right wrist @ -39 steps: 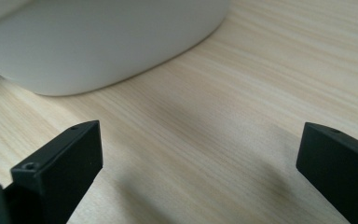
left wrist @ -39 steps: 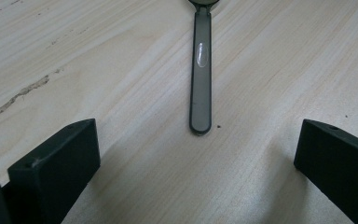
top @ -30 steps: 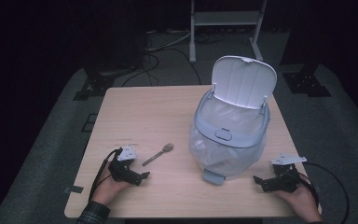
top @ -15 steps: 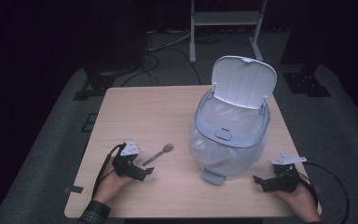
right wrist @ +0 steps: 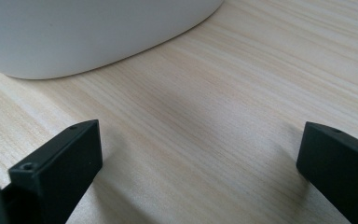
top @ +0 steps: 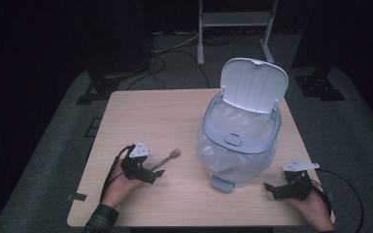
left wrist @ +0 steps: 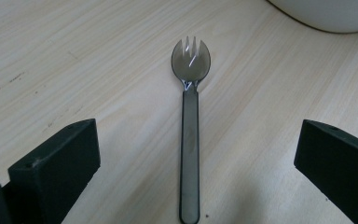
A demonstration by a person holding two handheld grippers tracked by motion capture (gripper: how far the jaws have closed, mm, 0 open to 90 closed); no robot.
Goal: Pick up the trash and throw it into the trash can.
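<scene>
A dark translucent plastic spork (left wrist: 189,135) lies flat on the wooden table (top: 155,116), its tines pointing away from my left gripper (left wrist: 193,186). That gripper is open, its jaws on either side of the spork's handle without touching it. From above, the spork (top: 167,158) lies at the front left with the left gripper (top: 154,174) at its handle end. A white pedal bin (top: 240,141) with its lid up and a clear liner stands right of centre. My right gripper (top: 271,188) rests open at the front right, close to the bin's base (right wrist: 88,32).
The bin's grey pedal (top: 222,183) sticks out toward the front edge. Cables (top: 342,194) trail from both grippers off the table. Beyond the table stand dark stands and a white frame (top: 235,19) on the floor.
My left gripper has slid forward and right along the table to the spork's handle, which now lies between its jaws. The right gripper has stayed put.
</scene>
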